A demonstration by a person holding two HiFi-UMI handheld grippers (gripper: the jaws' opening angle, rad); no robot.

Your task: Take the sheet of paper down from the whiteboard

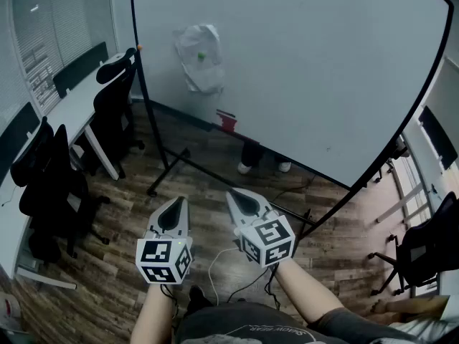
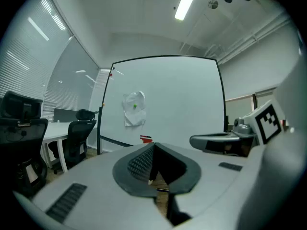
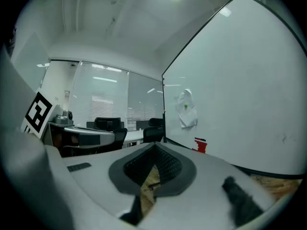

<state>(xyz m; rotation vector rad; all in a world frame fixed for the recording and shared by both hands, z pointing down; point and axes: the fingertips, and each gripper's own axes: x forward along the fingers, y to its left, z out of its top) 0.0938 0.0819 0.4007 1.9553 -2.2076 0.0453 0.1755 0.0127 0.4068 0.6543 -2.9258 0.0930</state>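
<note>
Progress: nothing done yet. The sheet of paper hangs crumpled at the whiteboard's upper left, under a green magnet.
Jaws: your left gripper and right gripper are both closed and empty, well short of the whiteboard.
Left: step in, open, pinch, pull.
Room: wood floor; desk and black office chairs left of the whiteboard.

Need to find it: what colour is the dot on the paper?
Green dot; left gripper view.
</note>
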